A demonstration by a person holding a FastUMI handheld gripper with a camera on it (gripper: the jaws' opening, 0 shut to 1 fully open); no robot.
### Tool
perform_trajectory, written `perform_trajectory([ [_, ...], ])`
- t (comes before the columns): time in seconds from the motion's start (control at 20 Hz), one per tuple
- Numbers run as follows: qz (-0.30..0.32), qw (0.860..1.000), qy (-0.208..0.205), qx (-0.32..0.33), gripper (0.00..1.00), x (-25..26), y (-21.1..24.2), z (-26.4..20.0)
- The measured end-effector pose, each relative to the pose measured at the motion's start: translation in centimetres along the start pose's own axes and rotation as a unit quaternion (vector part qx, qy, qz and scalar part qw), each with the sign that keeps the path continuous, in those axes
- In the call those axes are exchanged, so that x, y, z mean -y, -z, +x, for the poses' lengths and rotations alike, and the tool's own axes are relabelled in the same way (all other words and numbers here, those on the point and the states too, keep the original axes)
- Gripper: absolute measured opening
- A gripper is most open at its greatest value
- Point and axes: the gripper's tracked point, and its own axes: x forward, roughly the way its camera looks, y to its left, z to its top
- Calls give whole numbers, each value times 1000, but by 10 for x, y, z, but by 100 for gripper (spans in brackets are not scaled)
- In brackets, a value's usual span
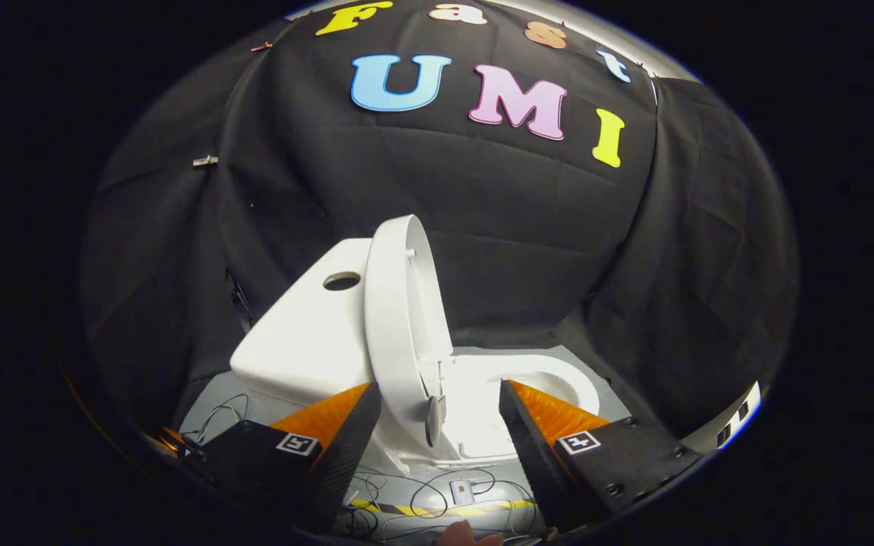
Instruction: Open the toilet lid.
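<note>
The white ceramic toilet stands ahead of you against the black cloth wall, its broad tank top carrying a round hole, its oval bowl rim reaching out beyond the right finger. Judge the job as nearly finished: the white plastic toilet lid stands upright, edge-on to you, leaning back toward the tank, with the seat ring seemingly raised along with it, though you cannot separate the two from this angle. Whether the lid truly rests on the tank or merely stands near it is not clear, so treat it as unsettled.

Your tongs are spread wide and grip nothing; the lower end of the lid and its hinge sit between the fingers, just ahead of them, with no pad touching it. If the lid needs a last nudge, bring only the right finger against its inner face, low down, and push gently toward the tank; a hard shove risks a rebound or a knock on the ceramic. Otherwise draw straight back, keeping both fingers clear of the rim.

Mind the thin black cables looped on the grey floor below the fingers, and the small white plug-like block among them
</note>
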Motion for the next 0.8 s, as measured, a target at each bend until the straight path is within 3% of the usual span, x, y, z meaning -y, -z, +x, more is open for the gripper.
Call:
perform_trajectory([
  [0.2, 13, 999, -19, 28, 98, 13, -33, -24],
  [0.8, 49, 987, -6, 156, 98, 107, -162, -98],
])
